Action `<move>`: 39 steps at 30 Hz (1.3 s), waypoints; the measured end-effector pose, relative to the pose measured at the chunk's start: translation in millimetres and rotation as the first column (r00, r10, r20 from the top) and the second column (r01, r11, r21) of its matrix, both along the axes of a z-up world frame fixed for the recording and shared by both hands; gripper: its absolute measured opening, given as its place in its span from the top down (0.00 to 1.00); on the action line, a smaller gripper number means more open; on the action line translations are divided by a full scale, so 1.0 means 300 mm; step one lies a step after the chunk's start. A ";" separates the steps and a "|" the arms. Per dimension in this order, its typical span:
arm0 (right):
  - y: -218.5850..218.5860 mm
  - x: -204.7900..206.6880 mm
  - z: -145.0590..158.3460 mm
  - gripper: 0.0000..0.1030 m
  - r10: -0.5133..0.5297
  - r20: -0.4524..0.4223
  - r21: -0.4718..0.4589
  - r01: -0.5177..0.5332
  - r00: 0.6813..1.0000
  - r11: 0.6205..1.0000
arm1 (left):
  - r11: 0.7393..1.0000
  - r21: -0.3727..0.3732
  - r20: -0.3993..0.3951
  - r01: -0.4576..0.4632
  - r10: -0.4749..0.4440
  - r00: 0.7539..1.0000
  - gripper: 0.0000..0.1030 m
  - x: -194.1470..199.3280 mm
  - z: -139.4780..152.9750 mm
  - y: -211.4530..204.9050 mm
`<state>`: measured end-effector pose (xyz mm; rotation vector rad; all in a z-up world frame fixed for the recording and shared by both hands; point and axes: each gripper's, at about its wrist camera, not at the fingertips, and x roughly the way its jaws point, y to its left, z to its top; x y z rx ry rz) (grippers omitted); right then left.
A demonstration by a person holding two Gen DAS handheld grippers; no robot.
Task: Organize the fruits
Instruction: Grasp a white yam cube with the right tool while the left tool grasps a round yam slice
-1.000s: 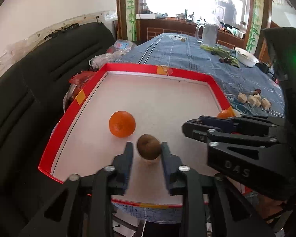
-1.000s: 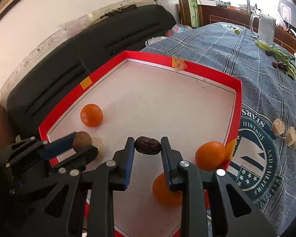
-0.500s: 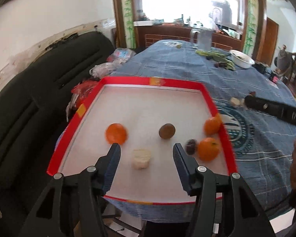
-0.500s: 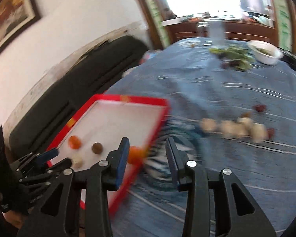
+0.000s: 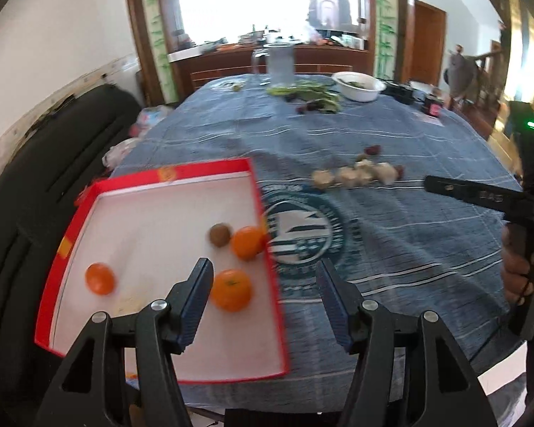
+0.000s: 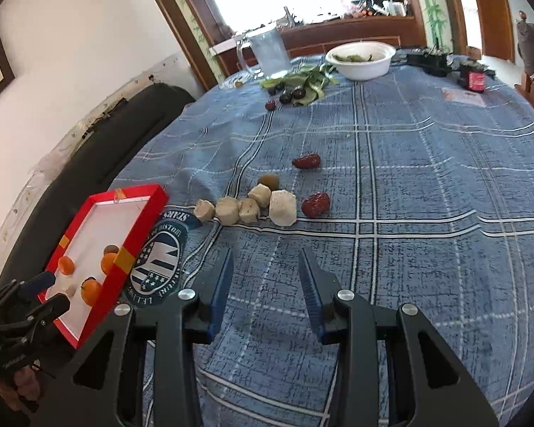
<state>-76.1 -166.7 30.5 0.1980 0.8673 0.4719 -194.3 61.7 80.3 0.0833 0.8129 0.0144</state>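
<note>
The right gripper (image 6: 265, 286) is hovering with its jaws spread and empty over the blue checked tablecloth (image 6: 427, 185), pointing toward the row of pale peeled chunks (image 6: 247, 208) lying well clear of the red tray (image 6: 124, 259). A kiwi (image 6: 269, 180) and two red dates (image 6: 315, 204) are sitting just beside that row. The left gripper (image 5: 263, 297) is also standing wide apart and holding nothing, above the tray's near right edge, where three oranges (image 5: 230, 289) and a brown kiwi (image 5: 220, 234) are resting. For the next pick, judged from the layout, align the right fingers across one end piece, descend until both pads flank it, then close gently to avoid disturbing its neighbours
</note>
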 end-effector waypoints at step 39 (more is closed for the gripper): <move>-0.138 0.264 0.003 0.73 -0.109 -0.087 0.187 0.124 0.990 0.975 | 0.982 -0.090 -0.286 0.167 -0.186 0.940 0.61 0.547 -0.213 -0.364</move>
